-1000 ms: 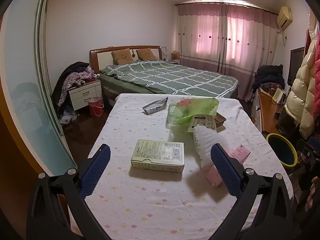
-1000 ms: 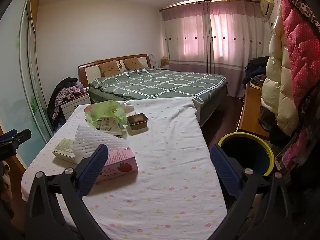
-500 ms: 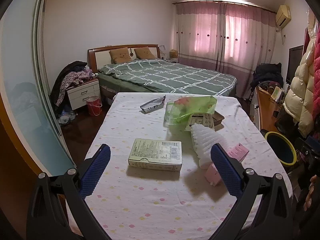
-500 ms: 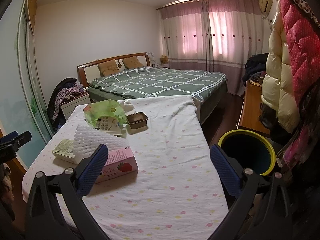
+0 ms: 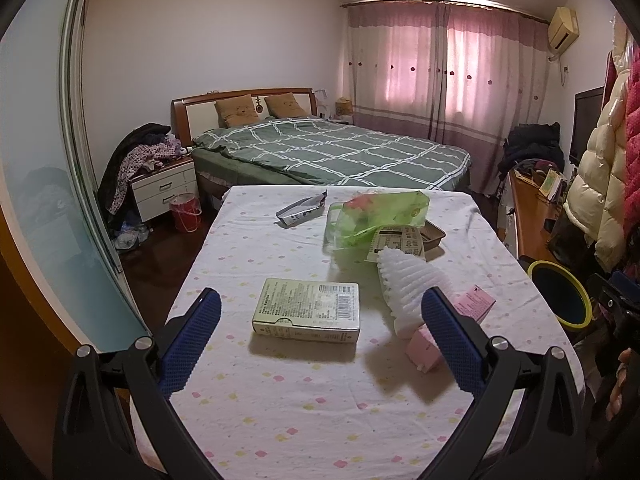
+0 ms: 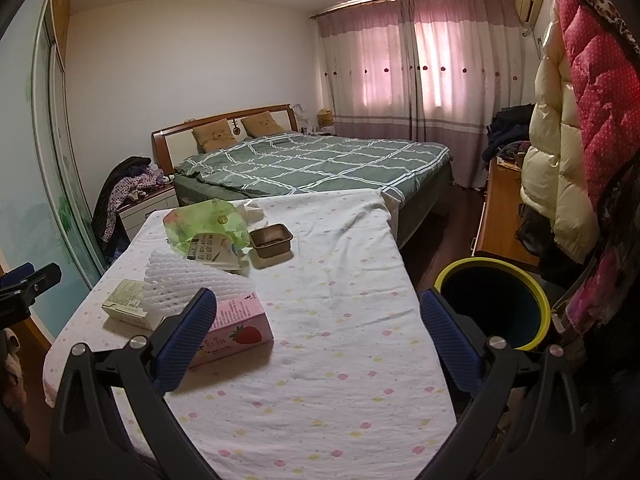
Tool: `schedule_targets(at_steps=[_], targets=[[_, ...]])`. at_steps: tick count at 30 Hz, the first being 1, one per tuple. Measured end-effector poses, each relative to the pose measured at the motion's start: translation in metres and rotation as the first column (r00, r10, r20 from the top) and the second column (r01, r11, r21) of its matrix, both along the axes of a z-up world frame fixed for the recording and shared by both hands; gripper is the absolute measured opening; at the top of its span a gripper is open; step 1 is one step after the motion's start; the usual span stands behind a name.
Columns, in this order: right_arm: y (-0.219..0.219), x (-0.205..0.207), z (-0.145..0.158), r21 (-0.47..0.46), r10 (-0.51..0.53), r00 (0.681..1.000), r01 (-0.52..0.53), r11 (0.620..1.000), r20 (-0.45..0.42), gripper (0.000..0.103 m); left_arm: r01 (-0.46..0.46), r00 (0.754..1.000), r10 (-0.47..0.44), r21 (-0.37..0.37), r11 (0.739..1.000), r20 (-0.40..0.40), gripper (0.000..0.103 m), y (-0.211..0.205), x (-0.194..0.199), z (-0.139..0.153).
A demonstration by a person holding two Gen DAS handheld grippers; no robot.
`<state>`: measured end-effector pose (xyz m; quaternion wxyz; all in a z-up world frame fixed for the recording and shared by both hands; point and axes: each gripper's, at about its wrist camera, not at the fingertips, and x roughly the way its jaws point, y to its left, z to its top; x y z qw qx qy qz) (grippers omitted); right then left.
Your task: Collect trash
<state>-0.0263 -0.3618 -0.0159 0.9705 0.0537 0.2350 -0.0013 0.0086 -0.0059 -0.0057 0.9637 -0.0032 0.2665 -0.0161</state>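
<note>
Both my left tongs [image 5: 320, 332] and right tongs [image 6: 318, 332] hang apart and empty over the table [image 5: 304, 408]. The pale carton [image 5: 307, 310], centre frame, looks light and stiff; I'd grip its long edges, bound for the yellow-rimmed bin [image 6: 493, 309] at right.

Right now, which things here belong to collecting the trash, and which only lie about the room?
For the job: pale box, pink carton, foam net, green bag, foil wrapper, brown tray, yellow-rimmed bin.

Just lying about: bed, nightstand, red bucket, coats.
</note>
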Motion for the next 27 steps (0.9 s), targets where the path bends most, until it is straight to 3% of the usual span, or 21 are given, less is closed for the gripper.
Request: schedule_targets(at_steps=[27], targets=[[-0.0007, 0.0010, -0.0012, 0.006, 0.002, 1.000, -0.002, 1.000, -0.005, 0.097, -0.004, 1.000, 0.004, -0.001, 1.000, 0.000, 0.099, -0.0037, 0.0009, 0.0010]])
